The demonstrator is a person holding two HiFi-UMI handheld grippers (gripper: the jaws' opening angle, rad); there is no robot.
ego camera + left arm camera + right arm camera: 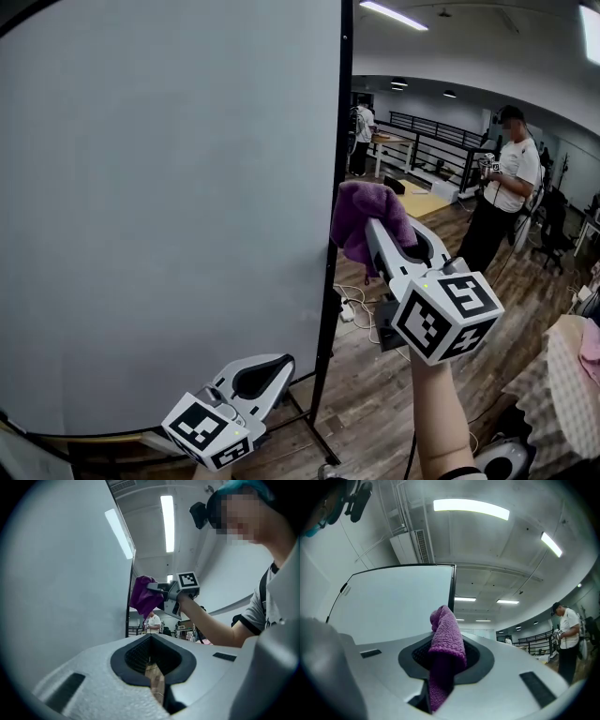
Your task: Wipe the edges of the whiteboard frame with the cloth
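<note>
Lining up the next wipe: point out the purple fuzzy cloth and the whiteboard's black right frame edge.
purple fuzzy cloth (366,220), head view, its bunched middle
black right frame edge (343,141), head view, the upright bar's upper stretch

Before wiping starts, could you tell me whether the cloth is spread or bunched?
Bunched: the cloth sits crumpled in the shut right hand-held gripper.

Strip lights (394,15) are glowing at 1 o'clock, wood floor (394,375) is stretching toward 4, and a person (506,183) is standing near the black railing (441,131) around 2.
</note>
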